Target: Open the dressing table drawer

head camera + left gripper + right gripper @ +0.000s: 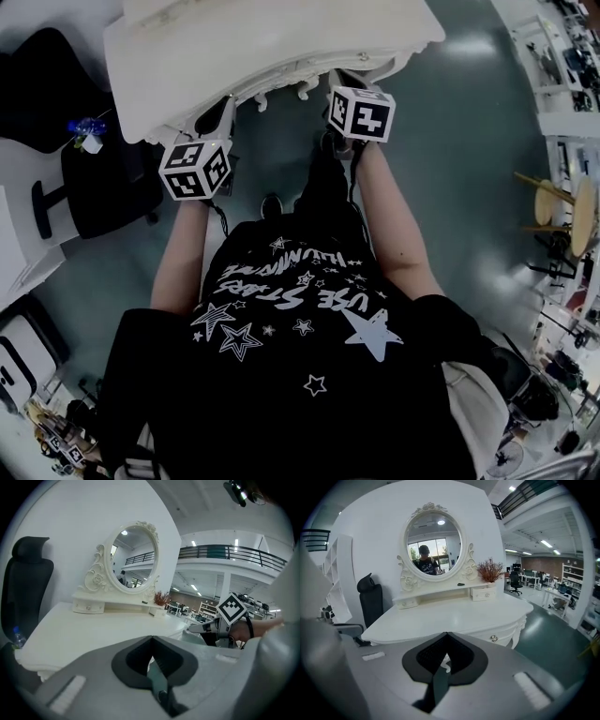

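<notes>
Far left: a black chair (98, 187) stands beside the white bench (272, 47). Next: my left tongs (151, 639), tips pressed together with nothing between them, held in the air near the left end of the bench's front edge and not touching it. Centre, at the back of the bench: an oval mirror (433, 543) in a carved white frame, on a low shelf, with a reddish dried sprig (490, 570) at its right. Task item: the drawer (485, 634), set in the bench's front just under the top, sitting closed and flush, with a small round knob (493, 638); it is apart from both tongs. Right: my right tongs (446, 635), also pressed together and empty, held over the green floor (450, 103) short of the front edge and facing the bench.
</notes>
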Action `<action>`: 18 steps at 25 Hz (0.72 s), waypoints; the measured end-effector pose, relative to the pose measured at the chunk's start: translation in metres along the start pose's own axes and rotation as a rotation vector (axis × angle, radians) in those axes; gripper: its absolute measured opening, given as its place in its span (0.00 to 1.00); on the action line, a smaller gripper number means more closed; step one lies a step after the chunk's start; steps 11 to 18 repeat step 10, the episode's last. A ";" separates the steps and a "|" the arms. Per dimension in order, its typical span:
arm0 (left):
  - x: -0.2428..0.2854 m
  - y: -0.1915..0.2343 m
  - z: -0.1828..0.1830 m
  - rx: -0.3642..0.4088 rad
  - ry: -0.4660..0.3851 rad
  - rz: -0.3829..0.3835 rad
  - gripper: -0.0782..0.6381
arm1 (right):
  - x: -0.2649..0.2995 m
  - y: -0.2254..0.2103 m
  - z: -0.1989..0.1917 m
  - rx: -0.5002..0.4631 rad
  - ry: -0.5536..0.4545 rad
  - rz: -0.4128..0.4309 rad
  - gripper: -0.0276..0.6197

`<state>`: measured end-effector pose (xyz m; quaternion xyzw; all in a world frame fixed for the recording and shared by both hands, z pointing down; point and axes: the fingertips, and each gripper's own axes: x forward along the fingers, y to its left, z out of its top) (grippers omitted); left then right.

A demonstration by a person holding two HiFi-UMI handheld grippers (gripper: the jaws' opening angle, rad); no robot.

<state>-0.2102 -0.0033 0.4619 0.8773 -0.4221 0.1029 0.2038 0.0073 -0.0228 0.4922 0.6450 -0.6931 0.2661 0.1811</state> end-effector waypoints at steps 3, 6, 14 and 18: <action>-0.009 -0.001 -0.006 -0.003 0.004 -0.017 0.11 | -0.013 0.007 -0.012 0.018 0.009 -0.011 0.08; -0.015 -0.004 -0.008 -0.003 0.005 -0.033 0.11 | -0.026 0.008 -0.019 0.025 0.012 -0.027 0.08; -0.019 -0.011 -0.010 -0.002 0.006 -0.045 0.11 | -0.037 0.005 -0.028 0.044 0.017 -0.027 0.08; -0.019 -0.011 -0.010 -0.002 0.006 -0.045 0.11 | -0.037 0.005 -0.028 0.044 0.017 -0.027 0.08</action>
